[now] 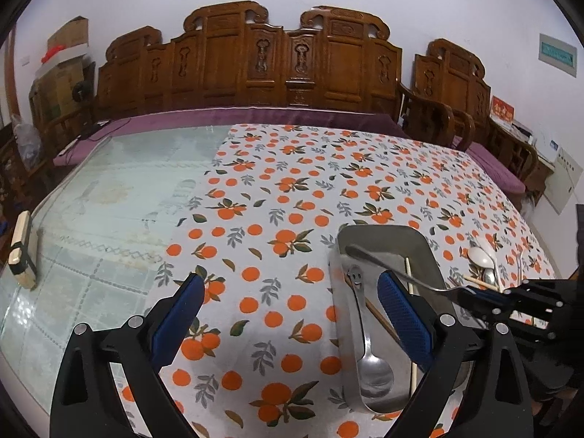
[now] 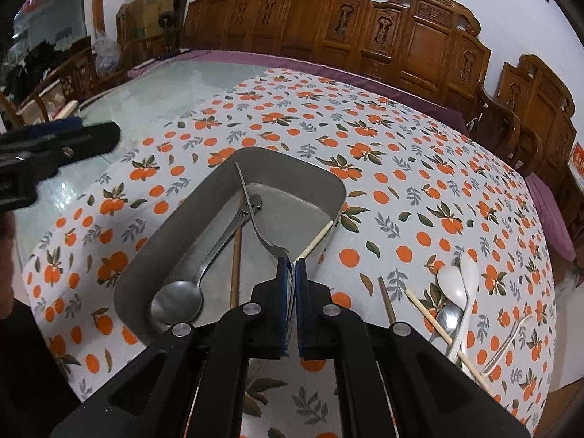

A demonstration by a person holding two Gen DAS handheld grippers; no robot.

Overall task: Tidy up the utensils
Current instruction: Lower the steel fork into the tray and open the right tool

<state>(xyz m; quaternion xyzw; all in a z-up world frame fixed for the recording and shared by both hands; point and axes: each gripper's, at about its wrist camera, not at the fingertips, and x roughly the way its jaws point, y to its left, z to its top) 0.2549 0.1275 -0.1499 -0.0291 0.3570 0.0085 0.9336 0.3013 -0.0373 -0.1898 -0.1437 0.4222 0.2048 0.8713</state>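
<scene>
A steel tray (image 2: 292, 168) (image 1: 383, 235) sits on the orange-print cloth. In it lie a steel spoon (image 2: 182, 301) (image 1: 372, 368) and chopsticks (image 2: 235, 266). My right gripper (image 2: 294, 261) is shut on the head end of a steel fork (image 2: 255, 215), held over the tray with its handle pointing away; it shows in the left wrist view (image 1: 383, 261) too. My left gripper (image 1: 288, 292) is open and empty, above the cloth at the tray's left side. More utensils lie right of the tray: white spoons (image 2: 460, 281), a steel spoon (image 2: 447, 319), chopsticks (image 2: 438, 325), a fork (image 2: 511, 339).
A wooden block (image 1: 23, 248) with a black band lies on the bare glass tabletop (image 1: 109, 200) at the left. Carved wooden benches (image 1: 255, 62) with purple cushions line the far side and the right.
</scene>
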